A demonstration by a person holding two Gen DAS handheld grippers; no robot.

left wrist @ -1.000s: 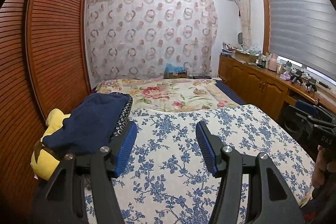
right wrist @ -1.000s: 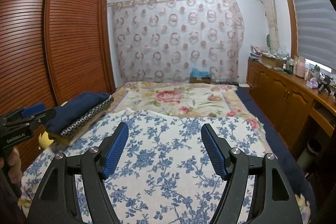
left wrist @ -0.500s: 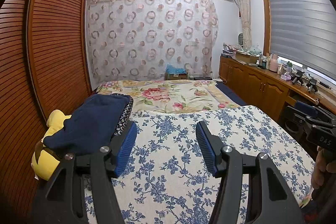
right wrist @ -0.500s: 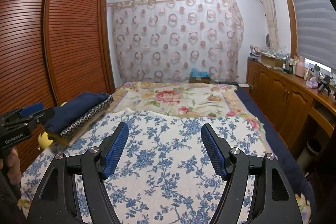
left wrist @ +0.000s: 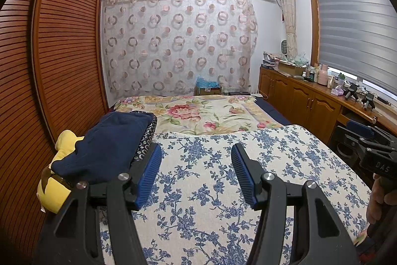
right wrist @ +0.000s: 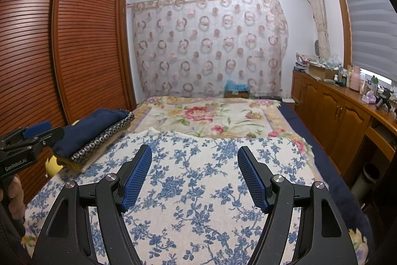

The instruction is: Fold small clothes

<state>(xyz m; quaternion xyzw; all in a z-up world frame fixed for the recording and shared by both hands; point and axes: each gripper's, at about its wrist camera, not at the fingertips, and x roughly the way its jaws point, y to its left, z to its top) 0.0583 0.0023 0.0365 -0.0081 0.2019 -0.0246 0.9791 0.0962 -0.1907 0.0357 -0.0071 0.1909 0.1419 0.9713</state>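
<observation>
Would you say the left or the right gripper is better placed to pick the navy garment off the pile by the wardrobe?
Probably the left. The left gripper hangs open right beside the navy garment, which lies at its left finger. The right gripper, also open and empty, sits farther across the floral bedspread.

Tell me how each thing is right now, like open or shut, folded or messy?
Left gripper: open, empty.
Right gripper: open, empty.
Navy cloth: folded, on top of the pile.
Spotted cloth: folded, under the navy one.
Wardrobe doors: shut.
Window blind: down.
Cupboard doors: shut.
</observation>
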